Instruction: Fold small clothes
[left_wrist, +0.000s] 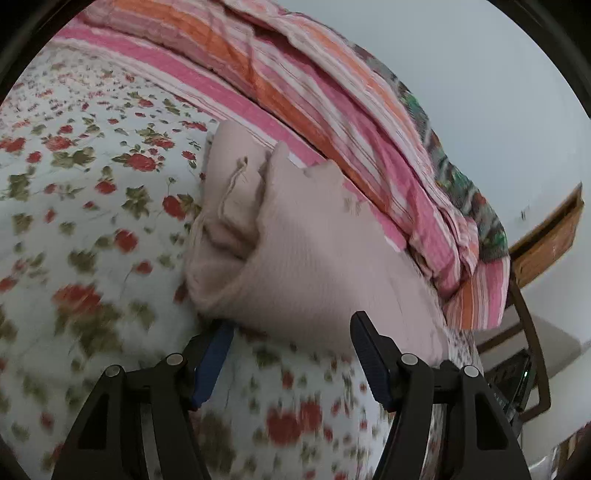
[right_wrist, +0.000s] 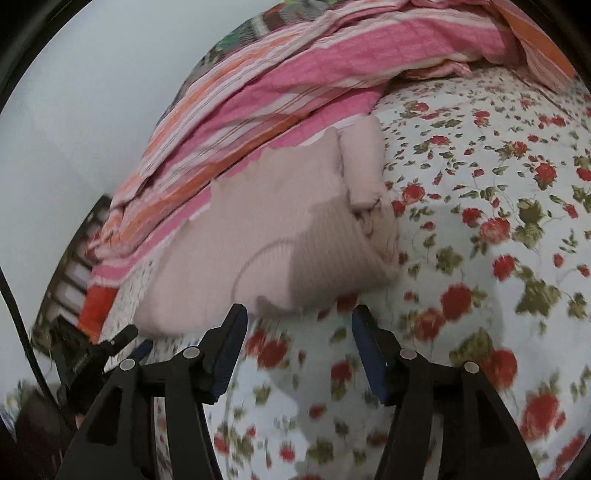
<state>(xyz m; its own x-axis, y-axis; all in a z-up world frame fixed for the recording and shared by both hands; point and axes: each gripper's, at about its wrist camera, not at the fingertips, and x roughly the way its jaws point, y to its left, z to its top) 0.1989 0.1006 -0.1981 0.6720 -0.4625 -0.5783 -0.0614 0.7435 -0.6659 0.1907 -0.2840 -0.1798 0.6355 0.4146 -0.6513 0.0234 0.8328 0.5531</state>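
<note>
Garment: a pale pink knit piece (left_wrist: 295, 258), lying bunched and partly folded on the flowered bedsheet (left_wrist: 92, 177), its far edge touching the striped quilt (left_wrist: 295, 103).
Handling: soft, light and limp by the look of it; the ribbed knit should give the pads good purchase, but layers may slide over each other and a loose drawstring (left_wrist: 232, 184) may snag.
Where to take hold: judged best at the near hem, one corner per gripper, pinching all layers at once so the fold carries evenly.
Left gripper (left_wrist: 291, 332): jaws apart, nothing pinched; the left finger's tip lies at the near edge of the garment, the right finger's tip overlaps its fabric in the view, contact unclear.
Right gripper (right_wrist: 299, 321): jaws apart and empty, tips just beside the garment's near edge, over bare sheet.
Quilt: pink, orange and white stripes, heaped beyond the garment against the pale wall (left_wrist: 480, 74).
Containers: none in view; a wooden frame (left_wrist: 546, 236) shows past the quilt's end, its contents not visible.
Risk: grabbing the sheet along with the hem.
</note>
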